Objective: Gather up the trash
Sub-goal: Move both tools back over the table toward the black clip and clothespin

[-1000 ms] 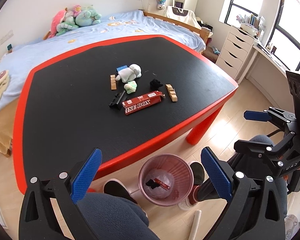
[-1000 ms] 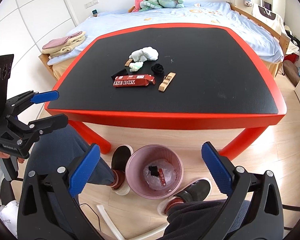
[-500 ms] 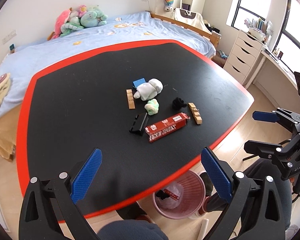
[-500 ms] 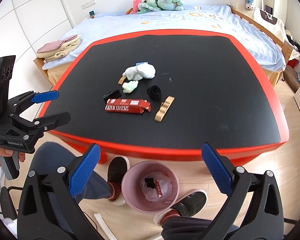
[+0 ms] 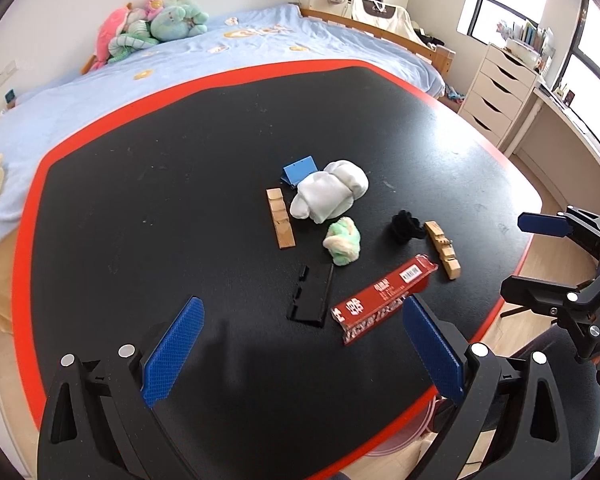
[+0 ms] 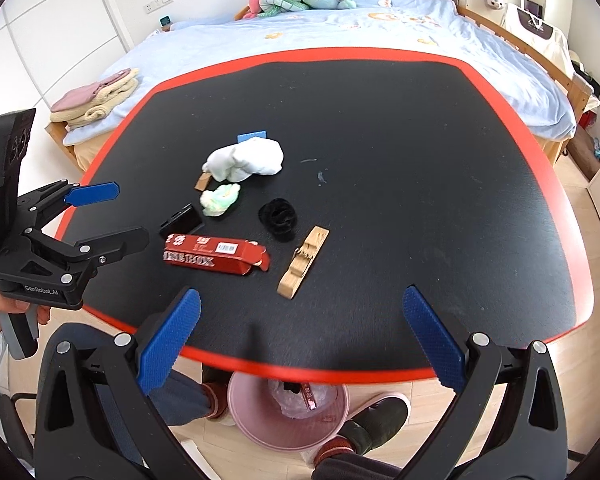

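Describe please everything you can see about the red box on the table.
The red box is a long, slim carton, apparently thin cardboard, lying flat on the black table near its front edge. White letters run along its side and a small white barcode label sits on top. One end flap looks open and bent. It lies by itself: the black tray and the wooden piece are close but apart from it. Neither gripper holds it.

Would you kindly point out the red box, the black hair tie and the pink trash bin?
red box [image 6: 214, 255]: right wrist view, middle of its printed top face.
black hair tie [image 6: 278, 215]: right wrist view, on its bunched ring.
pink trash bin [image 6: 252, 420]: right wrist view, on its rim.
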{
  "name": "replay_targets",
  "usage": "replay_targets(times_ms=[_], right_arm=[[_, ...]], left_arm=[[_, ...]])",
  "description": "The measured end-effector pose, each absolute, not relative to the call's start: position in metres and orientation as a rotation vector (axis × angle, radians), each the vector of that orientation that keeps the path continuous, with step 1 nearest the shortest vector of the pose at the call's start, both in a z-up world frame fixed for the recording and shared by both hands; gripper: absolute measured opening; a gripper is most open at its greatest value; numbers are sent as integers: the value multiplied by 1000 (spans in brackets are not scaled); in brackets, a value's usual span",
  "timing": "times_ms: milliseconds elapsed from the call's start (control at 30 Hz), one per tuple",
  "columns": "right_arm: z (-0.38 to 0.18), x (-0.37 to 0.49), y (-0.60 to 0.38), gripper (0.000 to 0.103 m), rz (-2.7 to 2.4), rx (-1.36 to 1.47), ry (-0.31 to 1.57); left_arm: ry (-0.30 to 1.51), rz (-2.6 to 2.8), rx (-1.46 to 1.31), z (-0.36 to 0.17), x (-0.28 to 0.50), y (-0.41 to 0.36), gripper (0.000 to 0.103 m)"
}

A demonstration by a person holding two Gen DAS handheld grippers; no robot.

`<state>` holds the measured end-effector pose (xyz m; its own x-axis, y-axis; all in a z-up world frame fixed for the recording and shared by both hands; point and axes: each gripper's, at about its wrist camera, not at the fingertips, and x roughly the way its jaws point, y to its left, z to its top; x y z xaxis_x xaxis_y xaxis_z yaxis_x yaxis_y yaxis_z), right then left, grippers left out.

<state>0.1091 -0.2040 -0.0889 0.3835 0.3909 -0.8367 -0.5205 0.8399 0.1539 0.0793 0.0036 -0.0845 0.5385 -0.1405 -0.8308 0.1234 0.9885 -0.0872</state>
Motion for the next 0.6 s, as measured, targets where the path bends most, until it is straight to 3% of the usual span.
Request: replay_targets(times_ms=[600], right_arm=[[-120, 139, -191, 99, 538, -182, 1054]], left_arm=[[1039, -118, 5, -117, 102, 17, 93]])
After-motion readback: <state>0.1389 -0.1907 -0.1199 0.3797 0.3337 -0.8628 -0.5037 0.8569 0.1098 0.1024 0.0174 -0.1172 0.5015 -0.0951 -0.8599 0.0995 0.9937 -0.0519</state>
